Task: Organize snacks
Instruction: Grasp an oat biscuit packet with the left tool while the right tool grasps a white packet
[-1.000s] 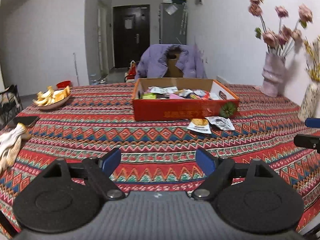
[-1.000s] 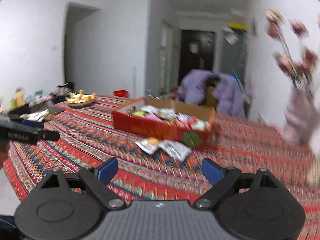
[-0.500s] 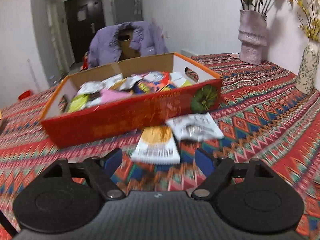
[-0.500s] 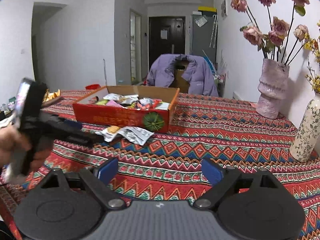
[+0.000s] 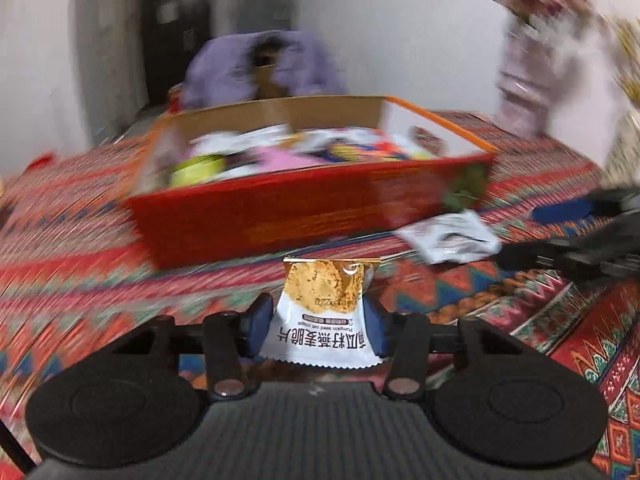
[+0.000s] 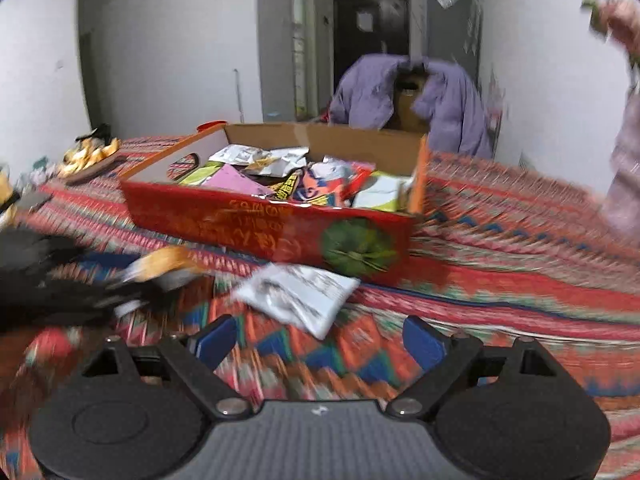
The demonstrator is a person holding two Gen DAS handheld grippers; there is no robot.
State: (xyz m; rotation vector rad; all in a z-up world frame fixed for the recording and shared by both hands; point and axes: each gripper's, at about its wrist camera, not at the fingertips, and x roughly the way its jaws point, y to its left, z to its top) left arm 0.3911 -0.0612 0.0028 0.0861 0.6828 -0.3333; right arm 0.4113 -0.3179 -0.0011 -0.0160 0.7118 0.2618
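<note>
My left tongs (image 5: 318, 330) have just been closing and are now clenched on the oat packet (image 5: 322, 316), pads pinching its two side edges w/ the packet between them. It's a small foil sachet, so I judge it v. light, crinkly and slick; the crisp inside is prob. brittle, so a hard squeeze could crack it. Side seams are the right place to hold, and that's where I've got it. Grip sits near the lower half, top end sticking out toward the box (image 5: 312, 212), so it may flop or pivot if I swing fast.

Looks: white wrapper, orange-gold top w/ a picture of a seeded crisp, dark print across the white part, zigzag seal at the near end. It's just in front of the box's near wall, over the counter (image 5: 80, 280); can't tell if it's lifted clear of the cloth.

My right tongs (image 6: 320, 340) are released, wide apart, nothing between them. They're aimed at the 2nd packet (image 6: 298, 294), a white-grey printed sachet lying flat on the counter, just by the box's near corner w/ the green round mark. Same handling I'd guess: light, slippery, flat, so I'd need to catch an edge or nip it across the width.

Box is red cardboard, open top, already holding a jumble of snack packs.
</note>
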